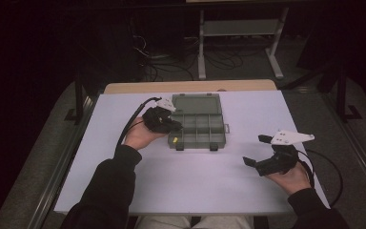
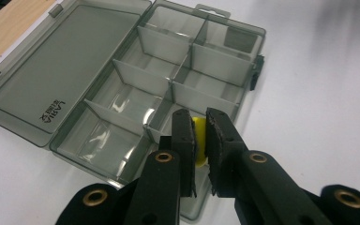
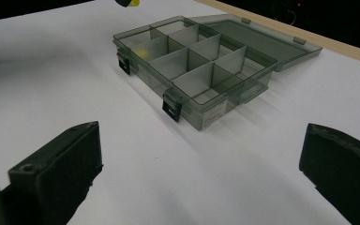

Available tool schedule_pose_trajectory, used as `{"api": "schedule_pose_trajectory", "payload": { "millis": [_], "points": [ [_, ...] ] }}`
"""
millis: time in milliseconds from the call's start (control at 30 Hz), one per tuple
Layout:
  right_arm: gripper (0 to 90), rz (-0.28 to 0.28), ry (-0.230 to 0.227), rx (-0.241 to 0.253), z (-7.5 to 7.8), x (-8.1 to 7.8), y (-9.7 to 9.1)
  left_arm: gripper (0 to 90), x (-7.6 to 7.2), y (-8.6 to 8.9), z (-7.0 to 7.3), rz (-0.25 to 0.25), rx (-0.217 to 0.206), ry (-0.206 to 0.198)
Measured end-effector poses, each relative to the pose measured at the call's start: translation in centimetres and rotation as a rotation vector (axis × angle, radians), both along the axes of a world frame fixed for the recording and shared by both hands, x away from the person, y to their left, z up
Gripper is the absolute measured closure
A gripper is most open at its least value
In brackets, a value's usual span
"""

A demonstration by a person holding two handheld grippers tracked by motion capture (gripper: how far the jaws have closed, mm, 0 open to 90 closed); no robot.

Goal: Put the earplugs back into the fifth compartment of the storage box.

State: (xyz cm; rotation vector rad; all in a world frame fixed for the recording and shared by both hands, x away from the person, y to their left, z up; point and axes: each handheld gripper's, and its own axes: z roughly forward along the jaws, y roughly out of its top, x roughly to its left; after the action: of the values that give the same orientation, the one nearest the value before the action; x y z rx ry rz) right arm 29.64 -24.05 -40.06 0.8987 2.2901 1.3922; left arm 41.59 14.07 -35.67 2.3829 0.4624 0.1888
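A smoky clear compartment box (image 1: 195,145) lies open in the middle of the white table, its lid (image 1: 195,103) folded flat toward the far side. My left gripper (image 1: 174,136) hangs over the box's front left corner, shut on a small yellow piece (image 1: 175,140). In the left gripper view the yellow piece (image 2: 198,140) is pinched between the jaws of the left gripper (image 2: 199,126), above the nearest compartment of the box (image 2: 136,77). My right gripper (image 1: 256,150) rests open, well right of the box. Its view shows the right gripper (image 3: 201,159) spread wide, with the box (image 3: 206,117) ahead.
The box's compartments look empty. Two black latches (image 3: 171,107) stick out from its front wall. A wooden strip (image 1: 190,86) borders the table's far edge. Black cables (image 1: 331,174) trail from both grippers. Bare white tabletop (image 1: 186,186) lies in front of the box.
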Motion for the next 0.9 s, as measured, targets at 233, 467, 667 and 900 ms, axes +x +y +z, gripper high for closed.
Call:
{"api": "schedule_pose_trajectory", "payload": {
  "millis": [233, 467, 667, 900],
  "points": [
    [0.0, 0.002, 0.0, 0.0, 0.0, 0.0, 0.0, 82.6, 0.9, -0.4, -1.8, 0.034, 0.059, 0.028],
    [0.0, 0.002, -0.001, 0.0, 0.0, 0.0, 0.0, 81.0, 1.0, -0.5, -3.0, 0.035, 0.094, 0.043],
    [0.0, 0.002, -0.001, 0.002, 0.0, 0.0, 0.0, 65.5, 0.8, 0.1, -3.0, 0.069, 0.058, 0.04],
    [0.0, 0.002, -0.001, 0.002, 0.0, 0.0, 0.0, 47.1, -0.5, 2.0, -2.1, 0.071, -0.028, 0.0]
  ]
}}
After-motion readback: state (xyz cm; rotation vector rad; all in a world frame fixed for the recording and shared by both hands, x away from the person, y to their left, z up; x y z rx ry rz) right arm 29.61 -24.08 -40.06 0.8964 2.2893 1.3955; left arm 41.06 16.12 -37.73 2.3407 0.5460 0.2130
